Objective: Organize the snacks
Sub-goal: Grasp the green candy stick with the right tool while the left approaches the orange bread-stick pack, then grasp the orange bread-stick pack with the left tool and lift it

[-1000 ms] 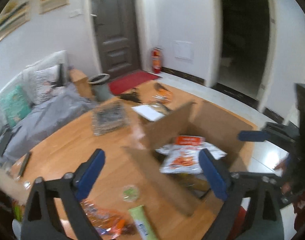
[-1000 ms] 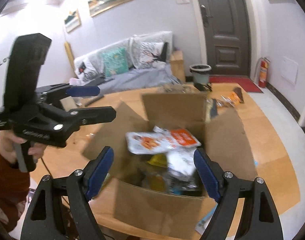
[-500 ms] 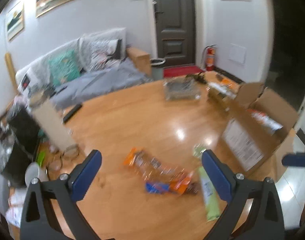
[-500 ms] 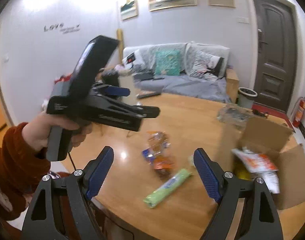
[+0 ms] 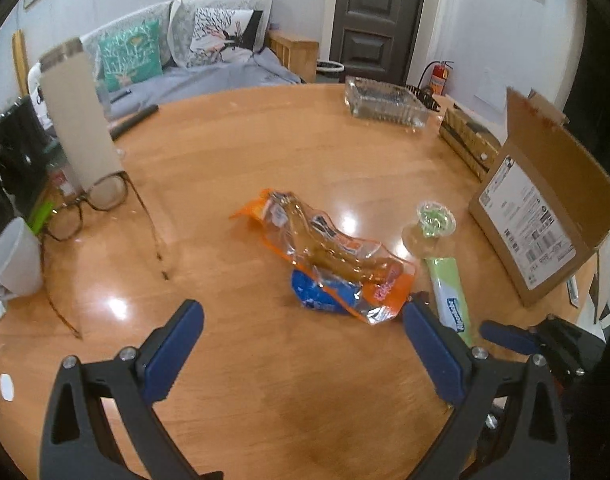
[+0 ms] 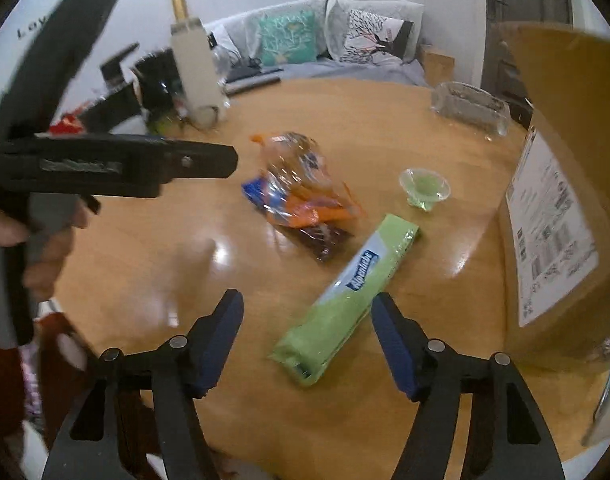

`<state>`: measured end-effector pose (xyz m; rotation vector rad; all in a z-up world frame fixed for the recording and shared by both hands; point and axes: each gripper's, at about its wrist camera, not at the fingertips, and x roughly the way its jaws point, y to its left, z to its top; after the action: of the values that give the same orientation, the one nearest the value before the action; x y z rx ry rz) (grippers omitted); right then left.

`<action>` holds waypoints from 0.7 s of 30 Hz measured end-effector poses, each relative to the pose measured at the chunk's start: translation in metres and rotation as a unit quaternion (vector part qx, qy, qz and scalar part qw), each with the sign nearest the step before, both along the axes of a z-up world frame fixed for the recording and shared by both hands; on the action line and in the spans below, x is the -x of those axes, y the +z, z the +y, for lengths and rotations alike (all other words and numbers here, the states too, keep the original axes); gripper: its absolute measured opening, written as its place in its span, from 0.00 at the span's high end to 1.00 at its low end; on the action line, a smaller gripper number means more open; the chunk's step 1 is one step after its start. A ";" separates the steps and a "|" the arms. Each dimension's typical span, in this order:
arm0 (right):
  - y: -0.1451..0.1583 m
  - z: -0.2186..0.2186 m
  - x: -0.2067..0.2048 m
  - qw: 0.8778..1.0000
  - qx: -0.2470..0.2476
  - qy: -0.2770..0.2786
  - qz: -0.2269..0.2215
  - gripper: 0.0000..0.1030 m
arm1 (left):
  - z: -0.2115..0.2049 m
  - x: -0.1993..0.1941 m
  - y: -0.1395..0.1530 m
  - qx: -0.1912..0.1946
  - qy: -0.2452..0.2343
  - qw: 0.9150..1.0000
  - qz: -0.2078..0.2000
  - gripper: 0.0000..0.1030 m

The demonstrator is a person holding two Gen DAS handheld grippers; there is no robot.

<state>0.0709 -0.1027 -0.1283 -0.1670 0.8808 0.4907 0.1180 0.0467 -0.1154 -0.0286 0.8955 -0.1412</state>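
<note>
An orange and clear snack bag [image 5: 329, 248] lies mid-table over a blue packet [image 5: 325, 294]; the bag also shows in the right wrist view [image 6: 301, 194]. A long green snack pack [image 6: 347, 298] lies beside them, also in the left wrist view [image 5: 449, 290]. A small clear jelly cup [image 5: 435, 220] sits near the cardboard box [image 5: 545, 216]. My left gripper [image 5: 303, 330] is open and empty, just short of the bag. My right gripper [image 6: 307, 316] is open and empty, its fingers either side of the green pack's near end.
Glasses [image 5: 89, 208], a white mug [image 5: 15, 258] and a tall tumbler [image 5: 79, 116] stand at the table's left. A glass tray [image 5: 385, 102] and a small crate [image 5: 469, 140] sit at the back right. The box [image 6: 565, 200] stands close on the right.
Both grippers have swung away from the open box to the snacks on the table and come lower and closer. The right gripper now straddles the green pack.
</note>
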 end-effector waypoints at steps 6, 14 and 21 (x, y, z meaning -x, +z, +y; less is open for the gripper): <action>-0.018 -0.005 -0.014 0.999 0.031 -0.014 0.000 0.60 | -0.014 -0.016 -0.011 -0.006 -0.015 1.000 0.015 0.03; -0.013 -0.031 -0.018 0.996 0.070 -0.045 -0.021 0.74 | -0.022 -0.039 -0.024 0.011 0.002 0.999 0.036 0.04; -0.014 -0.028 -0.021 0.996 0.074 -0.045 -0.031 0.74 | -0.039 -0.073 -0.028 -0.016 0.044 0.998 0.046 0.04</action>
<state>0.0921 -0.1309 -0.1422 -0.2762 0.8599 0.3348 0.1910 0.0081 -0.1432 -0.0461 0.9869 -0.0434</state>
